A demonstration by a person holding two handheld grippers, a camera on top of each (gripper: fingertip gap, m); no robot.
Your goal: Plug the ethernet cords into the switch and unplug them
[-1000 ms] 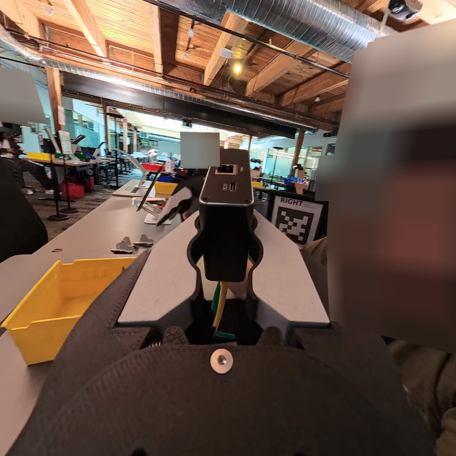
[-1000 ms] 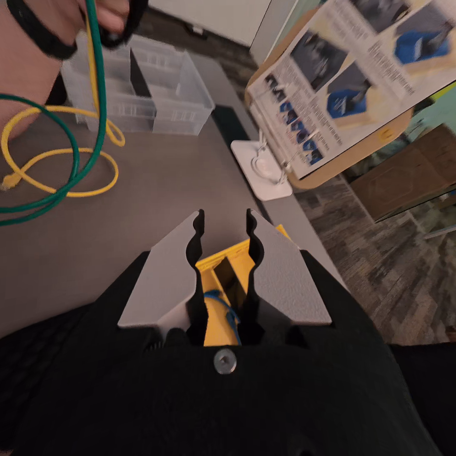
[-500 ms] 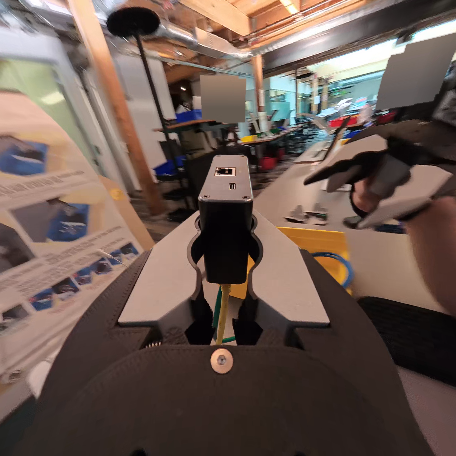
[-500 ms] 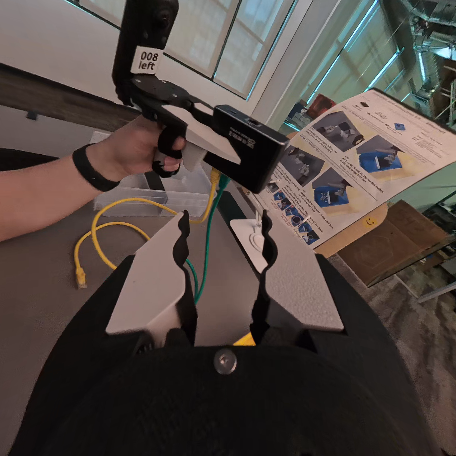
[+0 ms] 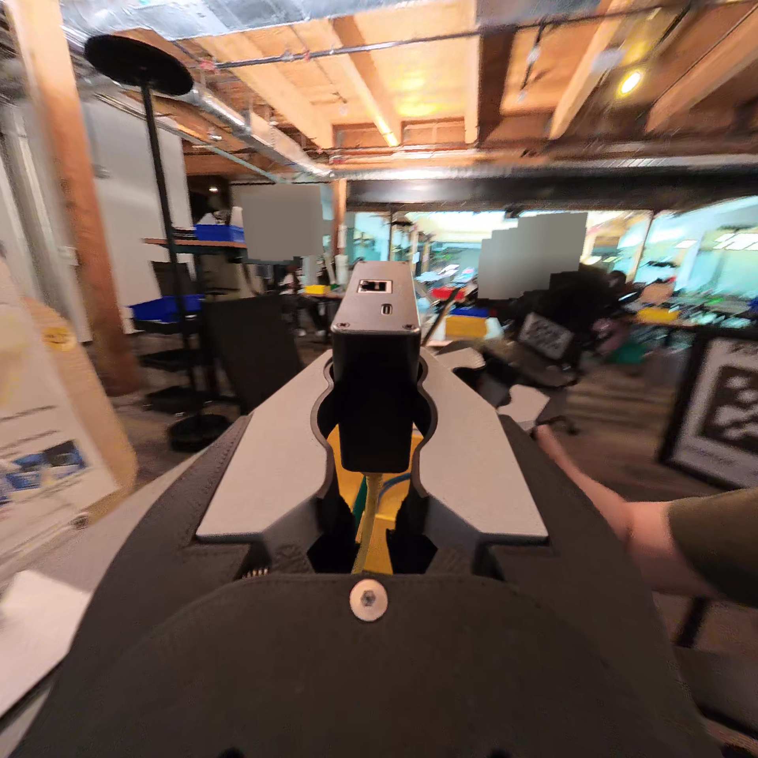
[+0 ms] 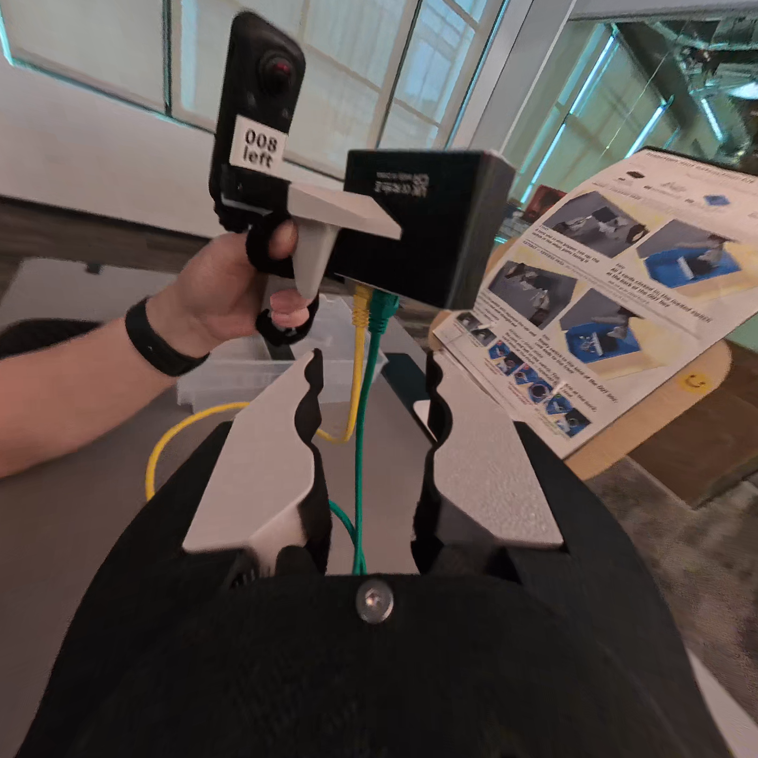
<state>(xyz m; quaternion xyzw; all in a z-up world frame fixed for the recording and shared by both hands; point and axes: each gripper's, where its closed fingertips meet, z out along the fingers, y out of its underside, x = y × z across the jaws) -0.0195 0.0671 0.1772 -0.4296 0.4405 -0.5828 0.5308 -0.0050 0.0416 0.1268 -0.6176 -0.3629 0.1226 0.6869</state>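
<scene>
My left gripper is shut on the black switch and holds it in the air. A yellow cord and a green cord hang from its near end. In the right wrist view the switch is up ahead, with the yellow plug and the green plug seated in its underside. My right gripper is open and empty just below those plugs. The green cord runs down between its fingers without touching them. The yellow cord loops onto the grey table.
A picture instruction board leans on a white stand at the right. A clear plastic bin sits on the table behind the cords. A yellow bin with a blue cord lies below the switch. A hand and sleeve show at the right.
My right gripper has risen from over the yellow bin, opened wider and come up under the switch. My left gripper has swung round and tilted while holding the switch.
</scene>
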